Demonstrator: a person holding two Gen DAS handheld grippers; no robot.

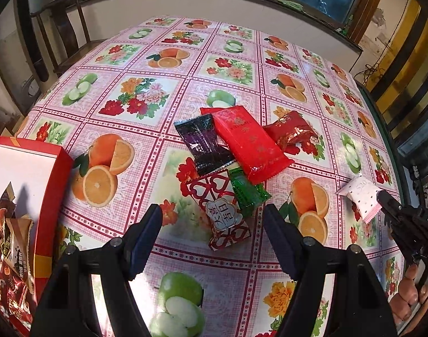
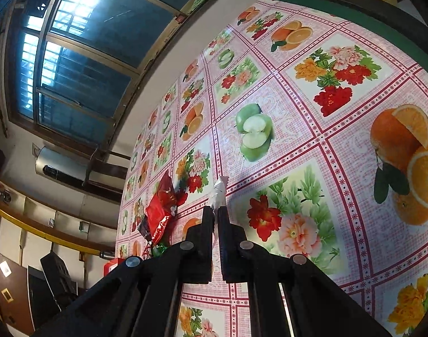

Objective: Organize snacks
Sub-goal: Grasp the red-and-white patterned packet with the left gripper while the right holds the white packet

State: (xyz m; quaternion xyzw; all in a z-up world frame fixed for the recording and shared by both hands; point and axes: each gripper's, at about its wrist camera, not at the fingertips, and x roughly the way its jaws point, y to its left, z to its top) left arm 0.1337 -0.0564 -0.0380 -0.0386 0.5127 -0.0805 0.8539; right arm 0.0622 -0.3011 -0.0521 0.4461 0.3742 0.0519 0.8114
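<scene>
Our left hand-held gripper (image 1: 212,221) hangs released over the table (image 1: 163,90), its jaws spread wide apart, and we take the heap of snacks before it as our landmark. Far left of the heap, at the table's edge, we see the red box (image 1: 49,185), with several brown and red packets (image 1: 13,241) lying inside. The heap itself starts with a dark purple packet (image 1: 202,146), its near end over the white-and-red heart-patterned packet (image 1: 223,213) that sits nearest us, between the spread fingers. A green packet (image 1: 247,193) lies just right of that one, partly tucked under the long red packet (image 1: 247,143), which crosses the heap's middle. Touching the heap's right side is a crumpled red and gold packet (image 1: 293,133). Well right of the heap, our right hand-held gripper (image 2: 216,210) is clenched on a pink-white dotted packet (image 1: 359,196), pinching it by one end; in its own view the packet (image 2: 219,193) shows edge-on between the closed jaws. We cannot tell whether this packet touches the table or is lifted off it.
</scene>
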